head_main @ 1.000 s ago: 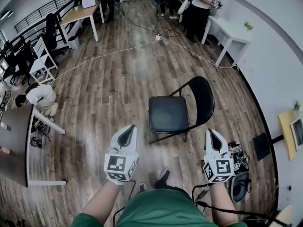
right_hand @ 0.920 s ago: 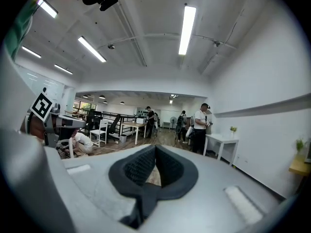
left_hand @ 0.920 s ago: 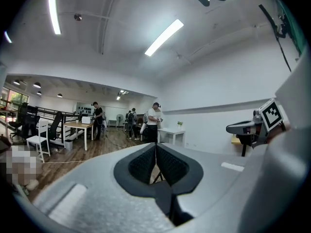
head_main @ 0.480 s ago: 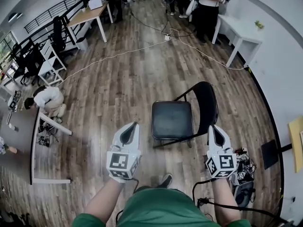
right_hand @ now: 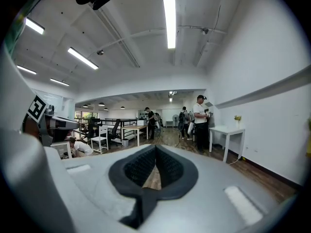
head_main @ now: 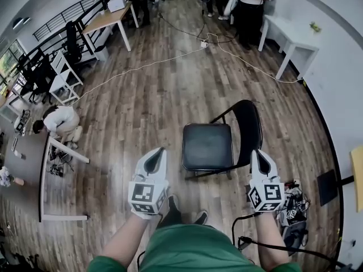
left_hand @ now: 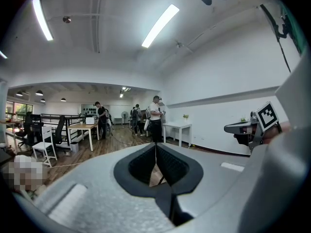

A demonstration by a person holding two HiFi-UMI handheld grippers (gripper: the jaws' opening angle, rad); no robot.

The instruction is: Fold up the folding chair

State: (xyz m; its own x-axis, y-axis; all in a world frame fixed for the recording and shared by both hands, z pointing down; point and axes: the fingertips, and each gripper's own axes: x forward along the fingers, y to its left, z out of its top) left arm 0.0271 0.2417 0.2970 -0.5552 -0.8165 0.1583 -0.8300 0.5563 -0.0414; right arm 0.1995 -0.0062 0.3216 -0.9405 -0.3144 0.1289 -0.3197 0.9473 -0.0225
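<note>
A black folding chair [head_main: 208,145] stands unfolded on the wood floor, its padded seat facing up and its backrest [head_main: 249,123] on the right side. My left gripper [head_main: 160,151] hovers just left of the seat's near corner, jaws shut and empty. My right gripper [head_main: 257,153] floats beside the backrest's near edge, also shut with nothing in it. Neither touches the chair. In the left gripper view [left_hand: 156,147] and the right gripper view [right_hand: 155,148] the dark pads meet, and the chair stays hidden below the gripper bodies.
White tables stand at the far right [head_main: 286,41] and near left [head_main: 59,180]. A white cable [head_main: 142,67] crosses the floor. A person crouches at left [head_main: 59,120]; others stand at the back [head_main: 247,10]. Gear and a bag lie at right [head_main: 292,208].
Both grippers and the view have drifted forward toward the chair, which now sits lower and nearer between them. Both jaws stayed shut.
</note>
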